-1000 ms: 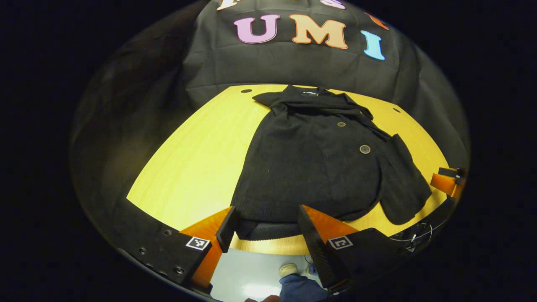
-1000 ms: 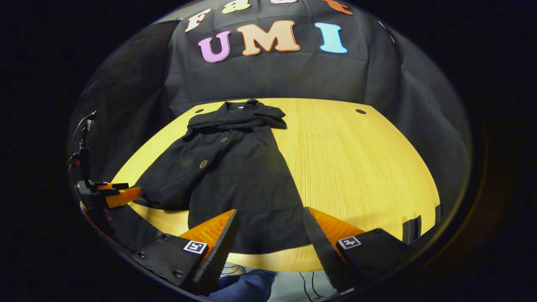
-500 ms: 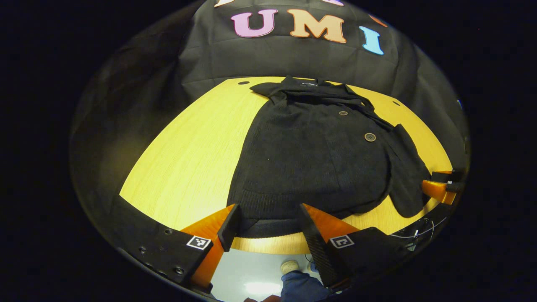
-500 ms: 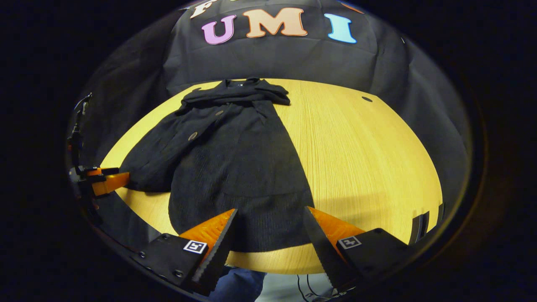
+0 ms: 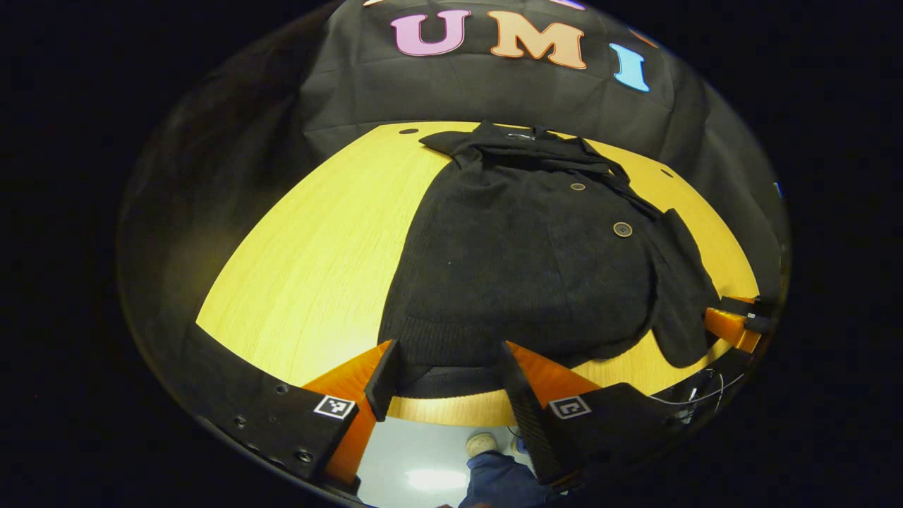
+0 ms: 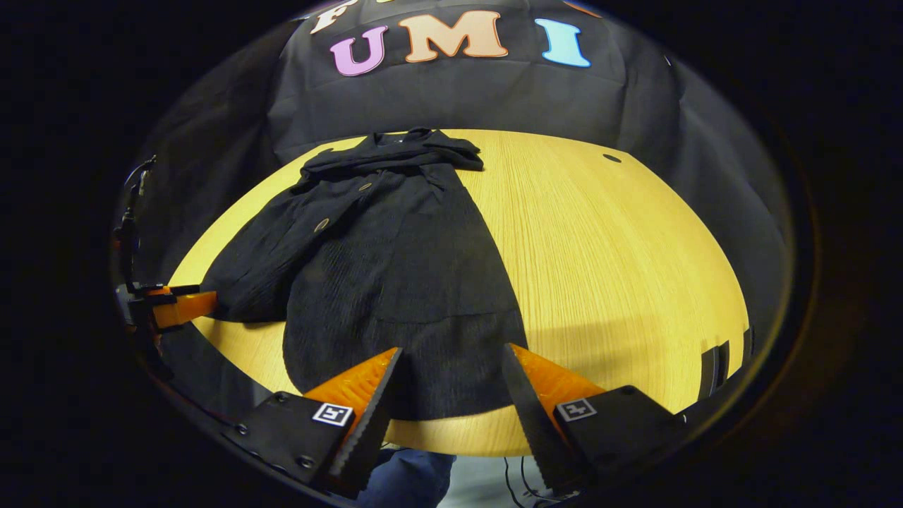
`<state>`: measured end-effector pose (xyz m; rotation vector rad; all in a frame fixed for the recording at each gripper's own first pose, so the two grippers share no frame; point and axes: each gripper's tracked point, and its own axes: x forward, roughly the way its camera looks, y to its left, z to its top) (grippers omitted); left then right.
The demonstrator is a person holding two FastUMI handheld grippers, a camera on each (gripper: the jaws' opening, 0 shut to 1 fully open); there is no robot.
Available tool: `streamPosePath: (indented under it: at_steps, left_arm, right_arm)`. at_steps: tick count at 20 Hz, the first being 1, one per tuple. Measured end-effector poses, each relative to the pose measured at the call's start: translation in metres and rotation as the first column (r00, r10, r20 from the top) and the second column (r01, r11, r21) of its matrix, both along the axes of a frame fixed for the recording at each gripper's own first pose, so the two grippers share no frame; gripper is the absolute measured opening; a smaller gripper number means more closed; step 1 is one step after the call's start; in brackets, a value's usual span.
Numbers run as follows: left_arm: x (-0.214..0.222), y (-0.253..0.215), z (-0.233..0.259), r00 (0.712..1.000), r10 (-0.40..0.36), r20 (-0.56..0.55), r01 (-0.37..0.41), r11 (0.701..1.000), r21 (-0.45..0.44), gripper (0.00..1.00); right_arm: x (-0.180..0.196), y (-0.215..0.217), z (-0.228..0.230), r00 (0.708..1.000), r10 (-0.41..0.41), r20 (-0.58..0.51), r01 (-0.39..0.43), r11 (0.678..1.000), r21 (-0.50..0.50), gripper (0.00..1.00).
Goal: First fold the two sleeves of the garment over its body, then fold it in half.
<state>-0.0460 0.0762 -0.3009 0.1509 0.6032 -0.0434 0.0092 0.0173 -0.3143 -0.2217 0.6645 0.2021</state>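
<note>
The black buttoned cardigan (image 5: 522, 261) lies flat on the yellow table (image 5: 317, 261), sleeves look folded in, and both grippers, left (image 5: 446, 377) and right (image 6: 448, 395), hover wide open at its hem, ready to pinch for the half-fold.

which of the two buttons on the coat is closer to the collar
The smaller-looking button, just below the folded collar. The other button sits farther down the black coat, toward the hem and the left gripper.

Dim booth, warm overhead light on the table (image 5: 317, 240), soft shadows, strong fisheye bending at the edges.
</note>
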Motion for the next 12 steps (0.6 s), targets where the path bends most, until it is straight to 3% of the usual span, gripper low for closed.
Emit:
streamPosePath:
  at_steps: [1,2,5,6,7,8,9,10,12]
  left_arm:
    - [-0.001,-0.004,0.0,1.0,-0.015,-0.01,0.015,1.0,-0.001,0.84]
    - [-0.002,-0.006,0.0,0.999,-0.025,-0.02,0.025,1.0,0.001,0.77]
    - [-0.002,-0.014,0.001,0.998,-0.064,-0.029,0.064,0.998,-0.003,0.58]
    - [-0.001,-0.016,0.0,0.996,-0.079,-0.032,0.079,0.997,-0.006,0.46]
    - [-0.002,-0.016,0.001,0.996,-0.085,-0.037,0.084,0.996,-0.012,0.41]
    - [-0.002,-0.016,0.0,0.996,-0.08,-0.037,0.08,0.997,-0.023,0.31]
    - [-0.002,-0.015,0.001,0.997,-0.073,-0.034,0.072,0.997,-0.037,0.28]
    - [-0.003,-0.016,0.002,0.997,-0.077,-0.03,0.076,0.996,-0.048,0.17]
    - [-0.002,-0.018,0.002,0.995,-0.093,-0.022,0.091,0.994,-0.064,0.15]
  right_arm:
    - [0.0,0.001,0.001,1.0,0.003,0.001,-0.003,1.0,-0.01,0.77]
    - [-0.001,0.003,0.0,1.0,0.014,-0.002,-0.014,1.0,-0.014,0.72]
    - [0.0,0.006,0.001,0.999,0.035,-0.018,-0.035,0.999,-0.01,0.63]
    - [-0.001,0.006,-0.001,0.999,0.036,-0.027,-0.036,0.999,-0.006,0.62]
    - [0.0,0.007,0.0,0.999,0.042,-0.03,-0.043,0.999,-0.009,0.52]
    - [-0.002,0.01,-0.001,0.997,0.063,-0.034,-0.063,0.998,-0.004,0.54]
    - [-0.002,0.012,0.0,0.998,0.066,-0.021,-0.066,0.998,-0.004,0.43]
    - [-0.003,0.013,-0.001,0.997,0.07,-0.01,-0.07,0.998,0.0,0.33]
    - [-0.004,0.015,-0.002,0.998,0.049,0.026,-0.049,0.999,-0.001,0.21]
